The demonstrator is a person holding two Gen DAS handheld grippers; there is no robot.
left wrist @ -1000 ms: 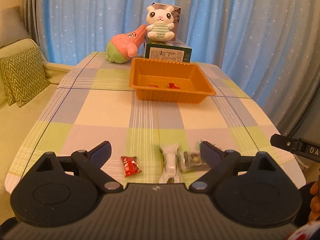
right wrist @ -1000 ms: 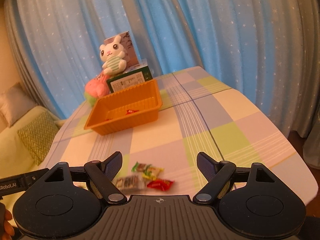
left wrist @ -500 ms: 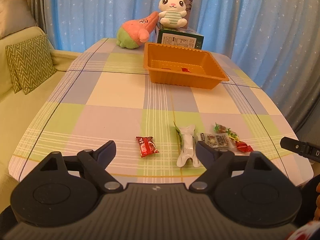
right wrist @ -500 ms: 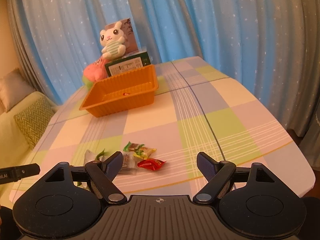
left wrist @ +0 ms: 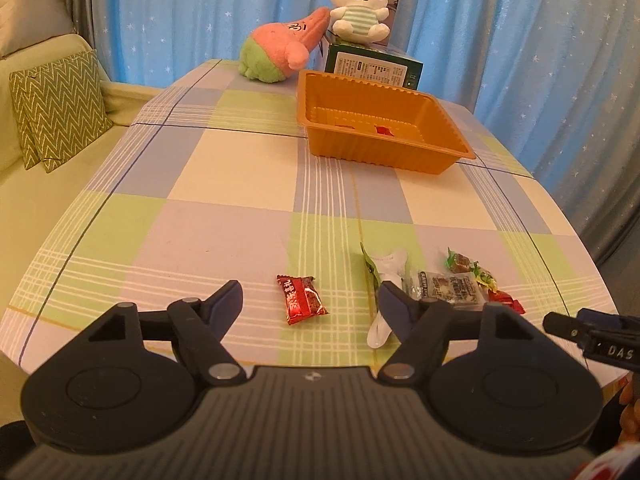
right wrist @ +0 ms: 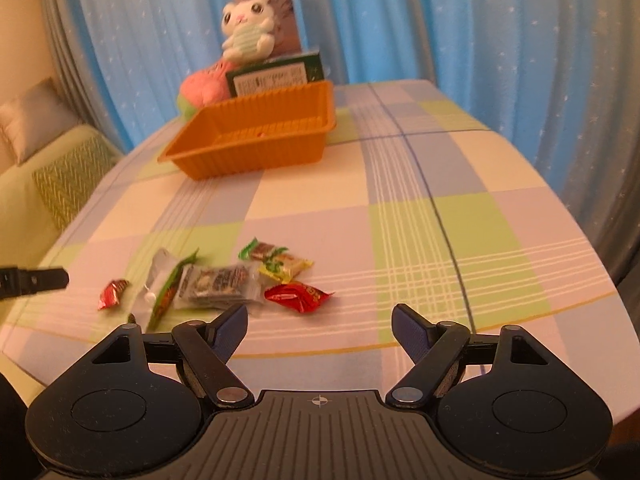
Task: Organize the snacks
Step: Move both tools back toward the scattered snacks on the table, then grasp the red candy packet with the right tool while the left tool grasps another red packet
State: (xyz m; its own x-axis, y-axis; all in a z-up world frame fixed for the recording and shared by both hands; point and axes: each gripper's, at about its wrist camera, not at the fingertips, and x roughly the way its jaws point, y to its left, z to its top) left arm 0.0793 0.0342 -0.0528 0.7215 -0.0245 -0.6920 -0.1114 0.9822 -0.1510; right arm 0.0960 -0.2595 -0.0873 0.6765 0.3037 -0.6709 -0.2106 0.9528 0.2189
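Both tools lower; red candy (left wrist: 302, 300) betw left tool (left wrist: 310, 304) jaws

Loose wrapped snacks lie flat near the worktop's front edge: a red candy (left wrist: 303, 299) apart at left, then a white-green pouch (left wrist: 385, 280), a clear packet (left wrist: 446, 287), green-yellow sweets (right wrist: 280, 261) and a red sweet (right wrist: 298, 297) clustered. The orange tray (left wrist: 380, 160) sits farther back, holding red pieces.

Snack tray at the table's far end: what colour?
Orange tray, plain ribbed plastic; clearest in the left wrist view.
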